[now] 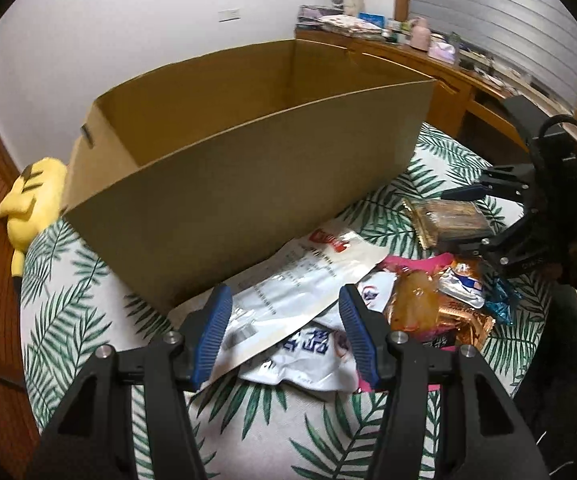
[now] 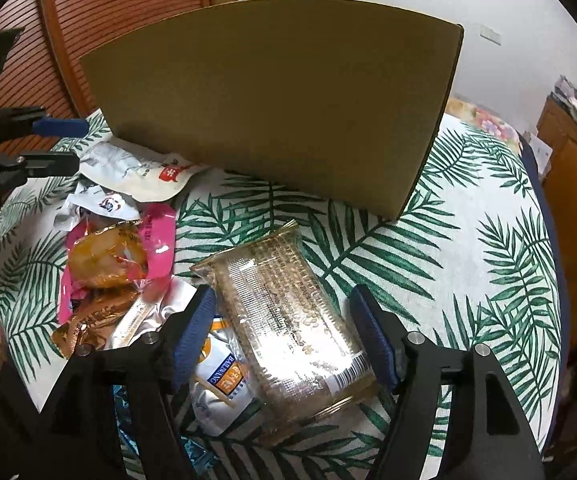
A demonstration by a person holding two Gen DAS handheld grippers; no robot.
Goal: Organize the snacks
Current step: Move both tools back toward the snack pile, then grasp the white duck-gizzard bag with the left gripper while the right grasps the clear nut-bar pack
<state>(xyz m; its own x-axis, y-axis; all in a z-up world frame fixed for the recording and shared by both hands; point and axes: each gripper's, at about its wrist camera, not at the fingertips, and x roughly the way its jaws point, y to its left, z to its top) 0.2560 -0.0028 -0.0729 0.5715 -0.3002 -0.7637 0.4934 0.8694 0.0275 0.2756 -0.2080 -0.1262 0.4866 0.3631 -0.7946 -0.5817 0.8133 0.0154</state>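
"BAILWANG" in blue letters on a silver and orange snack packet (image 2: pixel 224 384), other packets' print too small or blurred to read

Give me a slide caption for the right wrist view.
Right gripper, fingers open, straddles a clear snack pack in front of the cardboard box.

Home bedroom — leaf-print bedspread (image 1: pixel 88 320), plush toy (image 1: pixel 32 204), cluttered wooden desk (image 1: pixel 428 64)

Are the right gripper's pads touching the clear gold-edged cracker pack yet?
Apart. The right wrist view shows tablecloth between the right gripper pads and the cracker pack.
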